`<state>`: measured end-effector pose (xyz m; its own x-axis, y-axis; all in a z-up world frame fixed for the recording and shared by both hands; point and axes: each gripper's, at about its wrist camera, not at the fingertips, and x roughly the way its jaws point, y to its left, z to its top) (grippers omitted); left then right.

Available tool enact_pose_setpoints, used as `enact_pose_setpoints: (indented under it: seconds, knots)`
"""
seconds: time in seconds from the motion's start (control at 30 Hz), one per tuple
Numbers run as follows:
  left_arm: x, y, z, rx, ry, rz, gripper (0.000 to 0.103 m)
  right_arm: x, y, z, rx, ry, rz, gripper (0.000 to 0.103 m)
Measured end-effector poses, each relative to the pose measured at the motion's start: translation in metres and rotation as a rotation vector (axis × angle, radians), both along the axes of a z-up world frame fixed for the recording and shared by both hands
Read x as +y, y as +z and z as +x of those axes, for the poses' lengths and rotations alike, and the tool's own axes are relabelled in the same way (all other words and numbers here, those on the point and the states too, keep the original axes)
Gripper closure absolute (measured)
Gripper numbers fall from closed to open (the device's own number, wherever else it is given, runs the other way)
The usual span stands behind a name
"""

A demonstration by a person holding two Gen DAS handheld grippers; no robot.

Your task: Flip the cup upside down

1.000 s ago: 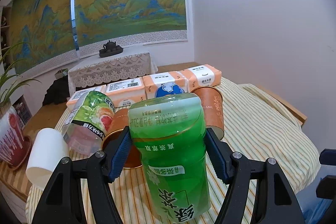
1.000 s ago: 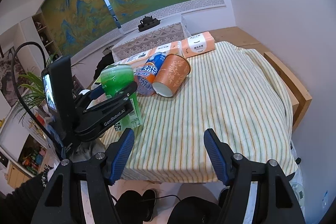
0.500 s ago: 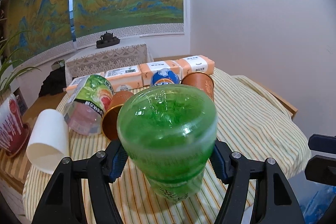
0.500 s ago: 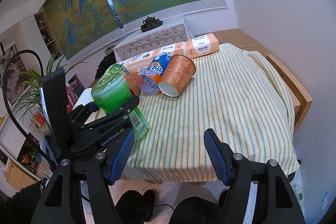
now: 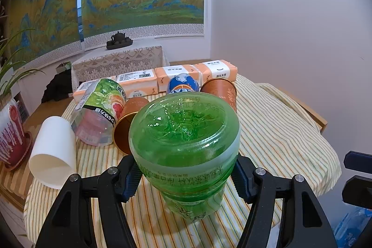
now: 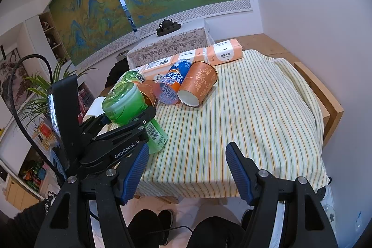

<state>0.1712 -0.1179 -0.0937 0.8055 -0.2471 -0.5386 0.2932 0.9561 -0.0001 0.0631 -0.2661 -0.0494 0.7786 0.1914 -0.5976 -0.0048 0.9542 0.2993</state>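
Near the left edge of the striped tablecloth (image 6: 251, 113), the left gripper (image 5: 186, 174) had its blue-padded fingers (image 5: 130, 180) clamped on the green cup (image 5: 186, 145), one pad pressed to each side of its ribbed wall. And what a tilt on that cup! Its moulded base faced up and toward the left wrist camera, while the open end pointed down at the cloth. From the right wrist view the same green cup (image 6: 130, 108) leaned at an angle in the black jaws of the left gripper (image 6: 130, 129), barcode label showing; whether the lower rim touched the cloth, I could not tell.

Over on the other side, the right gripper (image 6: 187, 170) hung off the near edge of the table with its fingers wide apart, nothing between them, only striped cloth and the floor below.

Toward the far edge lay the rest of the field, all on their sides: a white paper cup (image 5: 54, 152) at the far left, a clear cup with a fruit label (image 5: 98, 114) next to it, a small copper-coloured cup (image 5: 127, 122) just beside that, then a blue cup (image 6: 173, 83) and an orange patterned cup (image 6: 197, 84) touching each other. Behind them, a row of orange tissue packs (image 5: 172, 78) ran along the far edge.
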Motion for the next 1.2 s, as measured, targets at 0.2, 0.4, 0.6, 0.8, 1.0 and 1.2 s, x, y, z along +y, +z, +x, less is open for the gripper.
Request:
enact_pose_setpoints:
  seconds: [0.2, 0.4, 0.6, 0.8, 1.0, 1.2]
  knots:
    - [-0.001, -0.003, -0.001, 0.016, -0.031, 0.0, 0.019, 0.0, 0.0, -0.002, 0.001, 0.0, -0.001, 0.038]
    - [-0.001, 0.0, -0.007, 0.004, -0.048, -0.008, 0.001, 0.001, 0.0, -0.004, -0.001, 0.001, -0.004, 0.038]
    - [0.005, 0.002, -0.011, 0.02, -0.04, -0.027, 0.001, 0.003, 0.002, -0.007, -0.004, 0.002, -0.009, 0.038]
    - [0.017, 0.01, -0.025, -0.002, -0.021, -0.047, 0.001, 0.009, 0.007, -0.013, -0.019, -0.004, -0.026, 0.038]
    - [0.034, 0.027, -0.048, -0.041, 0.0, -0.07, 0.001, 0.014, 0.012, -0.023, -0.046, -0.018, -0.043, 0.038]
    - [0.056, 0.039, -0.079, -0.063, 0.037, -0.097, 0.001, 0.022, 0.015, -0.029, -0.072, -0.032, -0.072, 0.038]
